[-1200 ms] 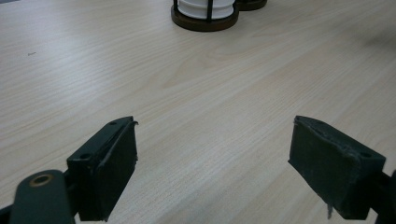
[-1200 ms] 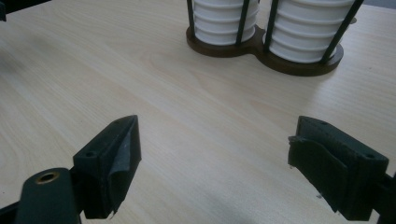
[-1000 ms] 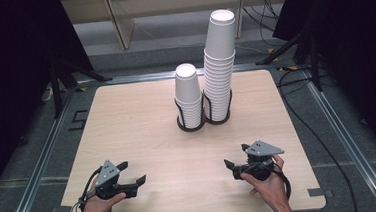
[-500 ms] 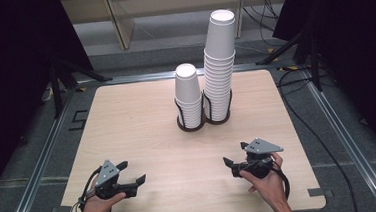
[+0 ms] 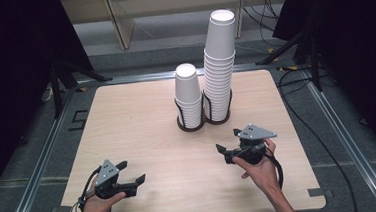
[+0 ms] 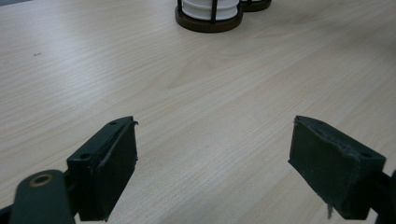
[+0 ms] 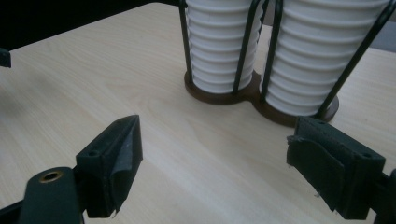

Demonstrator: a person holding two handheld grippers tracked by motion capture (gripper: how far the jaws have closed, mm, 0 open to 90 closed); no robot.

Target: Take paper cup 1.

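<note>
The right gripper [image 5: 227,141] is now lifted nearer to the cup stacks [image 5: 205,87] at the far middle of the table [image 5: 127,120]; the left gripper [image 5: 130,172] is unmoved. Both are held open, empty.

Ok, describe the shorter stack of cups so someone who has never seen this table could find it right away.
Start at the wooden table and look to its far middle, where a dark wire holder has two rings. The shorter cup stack stands in the left ring; its neighbour, the taller cup stack, rises well above it.
</note>
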